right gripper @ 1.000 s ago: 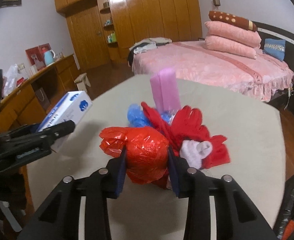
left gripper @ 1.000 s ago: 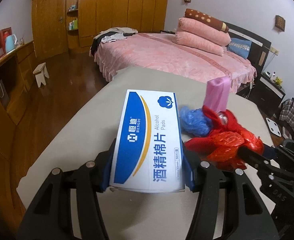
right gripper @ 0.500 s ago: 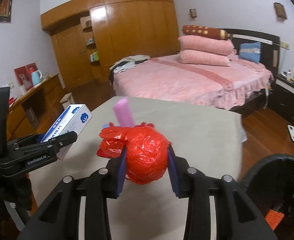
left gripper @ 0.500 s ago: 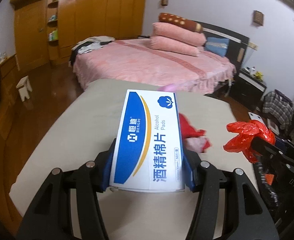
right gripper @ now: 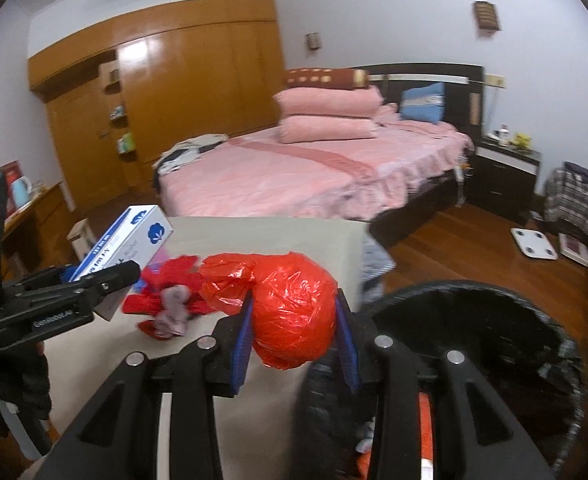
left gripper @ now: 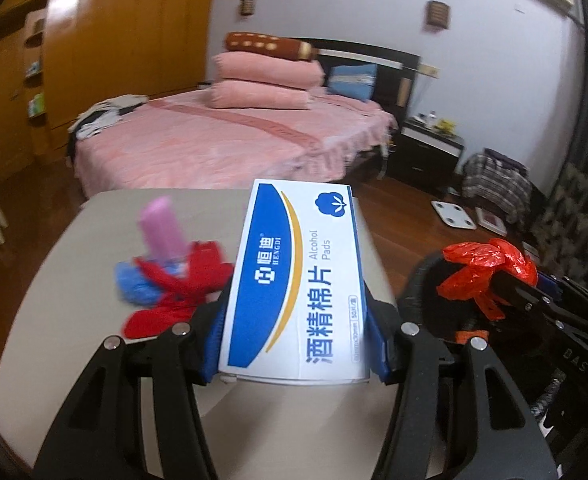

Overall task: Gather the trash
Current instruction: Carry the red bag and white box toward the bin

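My left gripper (left gripper: 296, 338) is shut on a white and blue alcohol pads box (left gripper: 294, 288) and holds it above the beige table (left gripper: 62, 280). The box also shows in the right wrist view (right gripper: 130, 244). My right gripper (right gripper: 294, 340) is shut on a balled red plastic bag (right gripper: 290, 312), held at the table's right edge over the rim of a black bin (right gripper: 474, 332). The bag also shows in the left wrist view (left gripper: 490, 272). A pile of red cloth (left gripper: 178, 288), blue plastic (left gripper: 134, 284) and a pink pack (left gripper: 162, 232) lies on the table.
A pink bed (right gripper: 302, 172) stands behind the table. A wooden wardrobe (right gripper: 166, 100) fills the back wall. A dark nightstand (right gripper: 506, 176) and a white scale (right gripper: 534, 244) are on the wooden floor to the right. The bin holds some trash (right gripper: 426, 424).
Both grippers have swung right with their loads. The red bag has been lifted off the pile and carried to the bin's rim. The box has moved right, past the pile.
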A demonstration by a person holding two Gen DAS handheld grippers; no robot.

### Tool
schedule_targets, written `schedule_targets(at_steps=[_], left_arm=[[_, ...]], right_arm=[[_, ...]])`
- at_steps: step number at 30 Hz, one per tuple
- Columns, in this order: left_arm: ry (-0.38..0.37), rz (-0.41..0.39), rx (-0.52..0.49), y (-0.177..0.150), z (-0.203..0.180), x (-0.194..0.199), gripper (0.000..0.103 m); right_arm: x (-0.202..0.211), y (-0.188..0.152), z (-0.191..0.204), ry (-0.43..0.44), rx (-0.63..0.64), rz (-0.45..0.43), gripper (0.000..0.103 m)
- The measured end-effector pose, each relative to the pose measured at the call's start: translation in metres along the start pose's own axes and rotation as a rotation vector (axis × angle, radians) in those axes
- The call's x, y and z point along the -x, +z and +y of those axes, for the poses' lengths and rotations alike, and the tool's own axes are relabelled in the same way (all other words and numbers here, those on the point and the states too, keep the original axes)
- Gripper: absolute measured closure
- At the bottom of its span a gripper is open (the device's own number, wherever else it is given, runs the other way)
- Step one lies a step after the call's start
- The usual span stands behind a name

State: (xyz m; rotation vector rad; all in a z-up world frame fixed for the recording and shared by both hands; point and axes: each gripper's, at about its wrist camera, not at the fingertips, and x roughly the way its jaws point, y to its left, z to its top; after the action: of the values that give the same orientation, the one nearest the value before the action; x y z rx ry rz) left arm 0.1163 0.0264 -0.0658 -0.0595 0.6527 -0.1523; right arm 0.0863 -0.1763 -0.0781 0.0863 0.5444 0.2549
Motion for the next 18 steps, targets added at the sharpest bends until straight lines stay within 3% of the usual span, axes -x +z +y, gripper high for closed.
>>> schedule_targets(at_steps=[11,18], left_arm=[[-0.181,0.025,-0.138,-0.003,-0.103,-0.029,0.049],[-0.262,0.040,-0.188,-0.011,-0.155,-0.046,0.049]], right_arm=[[0.036,-0.024,-0.092,-0.183,-0.096,-0.002,0.066],[0.046,-0.038,-0.131,-0.246,-0.135,0.003,0.066]])
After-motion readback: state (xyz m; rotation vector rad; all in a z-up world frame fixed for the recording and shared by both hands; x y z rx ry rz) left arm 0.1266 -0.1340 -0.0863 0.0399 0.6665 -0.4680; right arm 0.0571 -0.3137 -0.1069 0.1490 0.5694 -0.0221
